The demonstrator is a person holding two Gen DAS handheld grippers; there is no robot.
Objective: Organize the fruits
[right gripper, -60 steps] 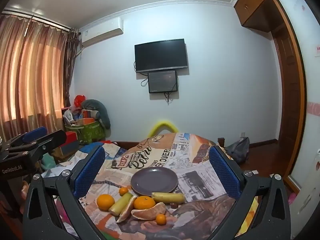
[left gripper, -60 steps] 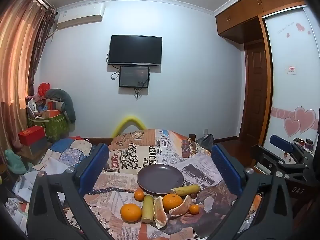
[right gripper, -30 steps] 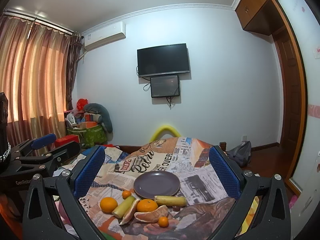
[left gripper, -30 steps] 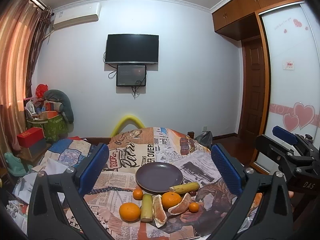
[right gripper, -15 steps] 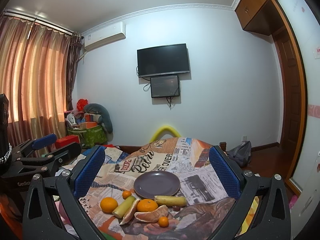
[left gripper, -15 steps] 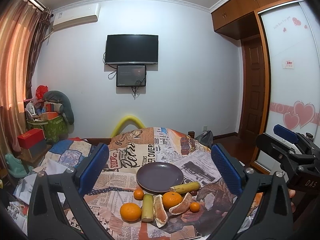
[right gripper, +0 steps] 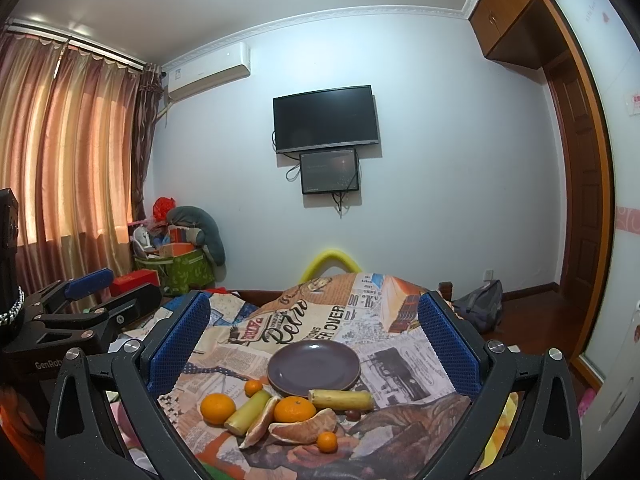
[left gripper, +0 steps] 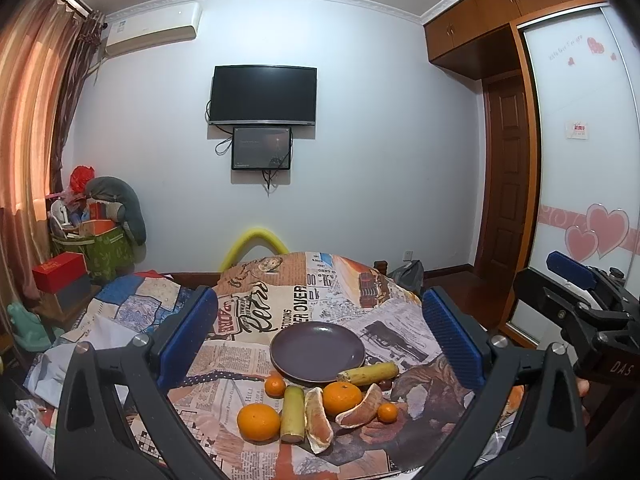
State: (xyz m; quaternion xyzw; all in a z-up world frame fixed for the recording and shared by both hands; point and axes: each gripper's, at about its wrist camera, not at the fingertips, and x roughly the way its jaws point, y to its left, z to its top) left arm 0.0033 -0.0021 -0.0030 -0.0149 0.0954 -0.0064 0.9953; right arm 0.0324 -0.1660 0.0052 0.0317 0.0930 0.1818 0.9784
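Currently both grippers, left gripper (left gripper: 320, 332) and right gripper (right gripper: 314, 338), are hovering spread wide and empty, risking rolling the round oranges (right gripper: 218, 408) off the table when nudged.

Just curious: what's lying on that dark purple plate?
Nothing lies on the round dark purple plate. A yellow-green cane piece overlaps its front rim, hiding that edge.
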